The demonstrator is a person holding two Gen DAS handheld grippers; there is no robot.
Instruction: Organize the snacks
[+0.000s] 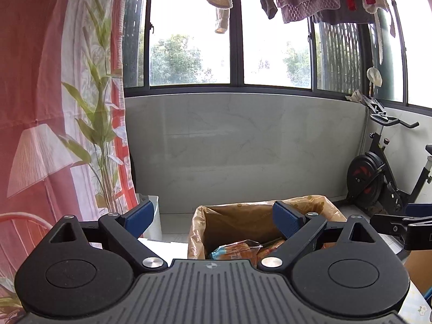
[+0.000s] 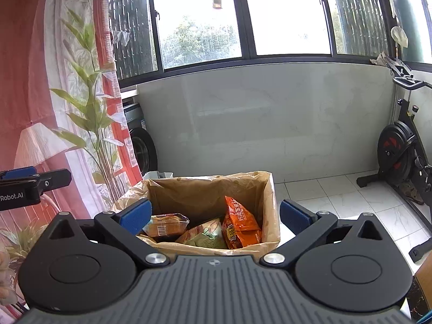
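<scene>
We see three snacks already in the brown plastic-lined box: an orange packet, a clear-wrapped pastry, a pale green packet. Our left gripper and right gripper stand released and empty, near the box. We cannot tell what remains outside.

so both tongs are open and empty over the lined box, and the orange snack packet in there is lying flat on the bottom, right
Not quite. The orange snack packet stands upright, leaning at the right side of the lined box, as the right wrist view shows. The rest holds: left tongs and right tongs are open and empty.
</scene>
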